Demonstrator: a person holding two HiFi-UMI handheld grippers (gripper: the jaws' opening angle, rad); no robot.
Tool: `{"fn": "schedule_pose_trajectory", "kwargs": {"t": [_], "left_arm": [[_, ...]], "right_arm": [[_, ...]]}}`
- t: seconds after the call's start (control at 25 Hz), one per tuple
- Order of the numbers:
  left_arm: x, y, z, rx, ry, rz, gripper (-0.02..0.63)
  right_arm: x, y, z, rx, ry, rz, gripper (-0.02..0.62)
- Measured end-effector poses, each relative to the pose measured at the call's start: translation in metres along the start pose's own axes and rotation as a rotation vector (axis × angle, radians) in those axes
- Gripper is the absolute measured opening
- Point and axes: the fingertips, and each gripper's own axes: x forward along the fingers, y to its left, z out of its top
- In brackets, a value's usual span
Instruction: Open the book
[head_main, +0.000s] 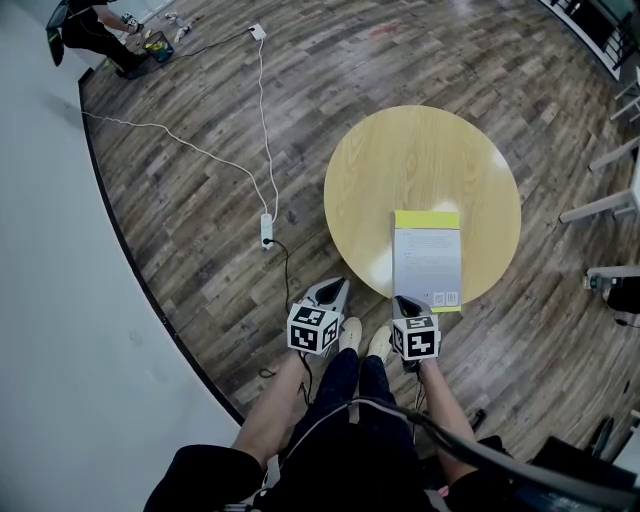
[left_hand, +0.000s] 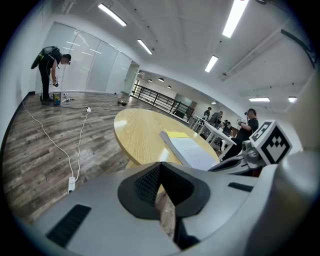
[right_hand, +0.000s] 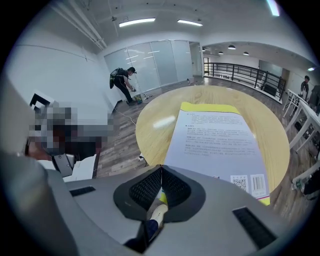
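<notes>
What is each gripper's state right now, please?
Left gripper: closed, empty.
Right gripper: closed at the book's near edge; whether it pinches the cover cannot be told.

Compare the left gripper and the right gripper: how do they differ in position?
The left gripper sits over the floor, short of the table; the right gripper reaches the near edge of the book. The left gripper stands clear of the book; the right gripper's tips are at it, though a pinch cannot be confirmed. Both have jaws together.
</notes>
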Motion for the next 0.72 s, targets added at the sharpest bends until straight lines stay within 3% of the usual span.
{"fn": "schedule_pose_trajectory", "kwargs": {"t": [0.72], "left_arm": [[0.007, -0.01, 0.014, 0.03, -0.006, -0.018, -0.002]], "right_arm": [[-0.02, -0.003, 0.013, -0.017, -0.052, -0.012, 0.006]]}}
